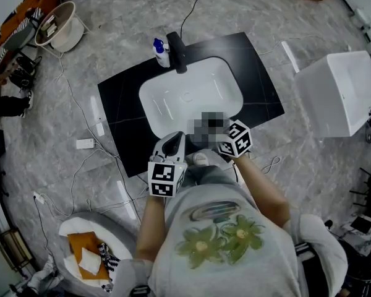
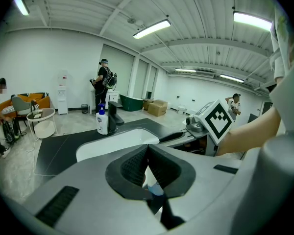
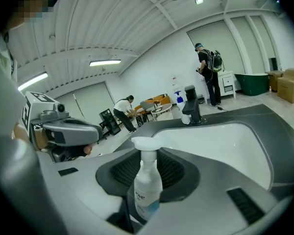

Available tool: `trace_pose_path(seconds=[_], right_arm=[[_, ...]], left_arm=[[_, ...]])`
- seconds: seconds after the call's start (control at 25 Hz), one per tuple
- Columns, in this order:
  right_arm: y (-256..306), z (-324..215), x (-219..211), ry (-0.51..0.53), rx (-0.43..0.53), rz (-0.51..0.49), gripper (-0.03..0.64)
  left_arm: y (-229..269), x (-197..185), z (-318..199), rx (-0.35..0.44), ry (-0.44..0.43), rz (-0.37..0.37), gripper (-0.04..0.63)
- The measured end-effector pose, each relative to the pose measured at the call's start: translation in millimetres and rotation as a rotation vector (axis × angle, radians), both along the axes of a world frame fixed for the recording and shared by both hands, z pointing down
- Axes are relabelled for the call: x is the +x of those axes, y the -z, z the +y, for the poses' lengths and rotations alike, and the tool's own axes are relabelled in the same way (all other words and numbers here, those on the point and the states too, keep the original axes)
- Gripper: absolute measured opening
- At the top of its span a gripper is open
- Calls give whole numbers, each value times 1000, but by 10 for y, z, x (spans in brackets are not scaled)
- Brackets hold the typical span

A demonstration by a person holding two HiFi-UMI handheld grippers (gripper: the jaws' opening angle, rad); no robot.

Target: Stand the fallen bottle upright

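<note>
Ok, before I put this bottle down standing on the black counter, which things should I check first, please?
1. Grip: the right gripper has its jaws closed on the white pump bottle, pump upward: ok.
2. Left gripper free: jaws together, nothing between them: ok.
3. Landing place: the black counter is bare beside the white basin: ok.
4. Neighbours: the blue-capped bottle stands by the faucet, apart from both grippers: ok.
5. Held bottle's base: hidden below the jaws: cannot tell.
</note>
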State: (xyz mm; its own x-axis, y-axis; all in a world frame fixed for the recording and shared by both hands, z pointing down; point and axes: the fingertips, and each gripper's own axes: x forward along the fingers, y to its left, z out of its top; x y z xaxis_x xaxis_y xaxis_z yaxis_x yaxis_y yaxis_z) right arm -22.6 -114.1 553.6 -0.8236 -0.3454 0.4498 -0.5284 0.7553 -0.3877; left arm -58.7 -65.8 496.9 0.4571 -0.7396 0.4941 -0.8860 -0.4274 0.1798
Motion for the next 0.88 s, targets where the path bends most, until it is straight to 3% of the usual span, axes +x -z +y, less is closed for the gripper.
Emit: trace_pose_path(seconds=[0.44,0.88], right_arm=[[98,187,-23,10,151,5,121],[122,305,21,-9,187,28,121]], left_arm=[[-20,5,136,-6,-16,-1,18],[-43,33,251,-13,-38,3,18]])
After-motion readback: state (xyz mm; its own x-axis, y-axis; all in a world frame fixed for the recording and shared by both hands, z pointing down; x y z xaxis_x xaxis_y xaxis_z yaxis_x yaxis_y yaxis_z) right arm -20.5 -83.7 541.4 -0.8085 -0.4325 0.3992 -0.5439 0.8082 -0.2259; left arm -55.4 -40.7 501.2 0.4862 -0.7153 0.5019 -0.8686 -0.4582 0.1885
